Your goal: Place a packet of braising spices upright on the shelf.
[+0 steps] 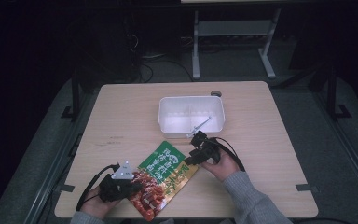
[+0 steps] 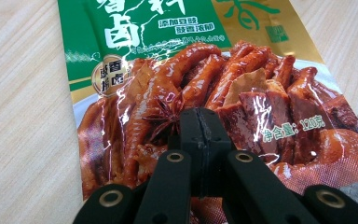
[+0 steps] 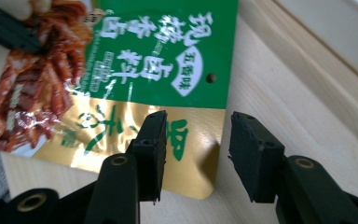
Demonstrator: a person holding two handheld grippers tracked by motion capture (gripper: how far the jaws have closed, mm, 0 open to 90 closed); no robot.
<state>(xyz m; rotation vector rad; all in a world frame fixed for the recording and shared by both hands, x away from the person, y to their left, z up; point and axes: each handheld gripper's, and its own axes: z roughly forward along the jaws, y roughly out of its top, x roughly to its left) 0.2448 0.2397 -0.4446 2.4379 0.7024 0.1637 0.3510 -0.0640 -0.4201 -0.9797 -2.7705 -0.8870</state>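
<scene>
Where the high view looks down on the wooden table [image 1: 121,116], a glossy food packet [image 1: 164,175], green and gold with a picture of braised meat, lies flat near the front edge, between the person's two hands. The left gripper [image 1: 137,185] sits at the packet's lower left, its tips on the pictured end. The right gripper [image 1: 189,157] comes in at the packet's upper right corner, held by a hand [image 1: 221,164] in a grey sleeve. Just behind it stands a white plastic bin [image 1: 192,115] with a small metal piece leaning on its front rim.

In the left gripper view, the left gripper [image 2: 200,133] has its two black jaws pressed together, clenched on the food packet [image 2: 191,70] at the meat picture; the film lies under and around the tips, resting on the table [image 2: 23,116].

In the right gripper view, the right gripper [image 3: 196,154] has its jaws apart, with the gold corner of the food packet [image 3: 168,51] in the gap between them. The pads do not press on the film, so it is grasping nothing. The far end of the packet shows the other gripper's black tip upon it.
</scene>
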